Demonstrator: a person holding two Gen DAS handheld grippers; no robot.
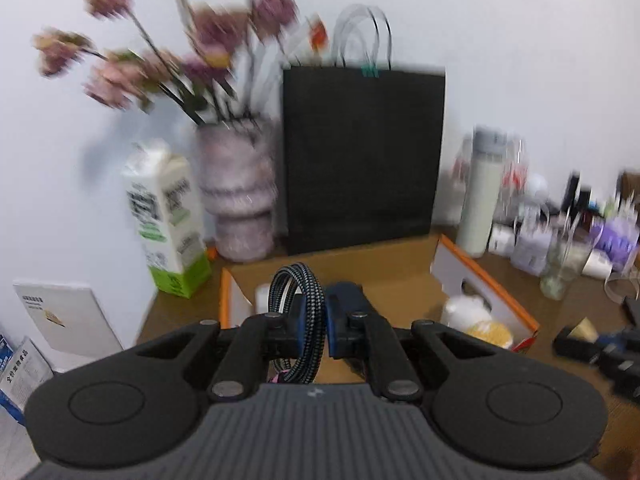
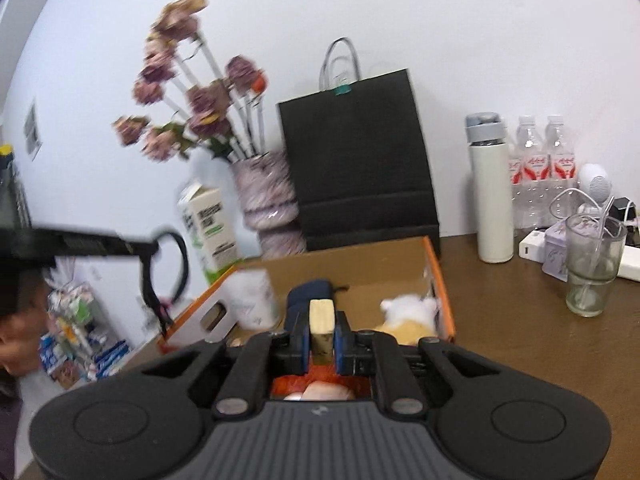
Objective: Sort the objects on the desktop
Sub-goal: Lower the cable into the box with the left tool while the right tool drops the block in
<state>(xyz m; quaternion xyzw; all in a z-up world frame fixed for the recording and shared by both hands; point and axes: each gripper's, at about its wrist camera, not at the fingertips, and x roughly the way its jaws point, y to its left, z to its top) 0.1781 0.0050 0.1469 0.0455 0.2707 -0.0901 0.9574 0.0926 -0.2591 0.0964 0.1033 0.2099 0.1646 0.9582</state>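
- Nearest the lens in the left wrist view, the left tongs (image 1: 311, 326) are clenched on a coiled braided cable (image 1: 301, 322); the loop stands on edge between the blue pads, rising above them and hanging below
- Straight ahead of those tongs and lower lies the open cardboard box (image 1: 400, 268) with orange edges, its long side running left to right across the surface (image 1: 568, 312); a white and yellow soft toy (image 1: 476, 318) sits at its right end
- In the right wrist view the right tongs (image 2: 321, 338) are clenched on a small pale wooden block (image 2: 321, 318), held upright, its top standing clear of the pads
- The same box lies directly in front of and below the block, so both held things look set to drop forward and down into it
- By my reading the right tongs are nearer the box's open middle; the left come in from the left end, close beside the milk carton (image 1: 168, 216)
- Far right, the white flask (image 2: 491, 184) stands well apart
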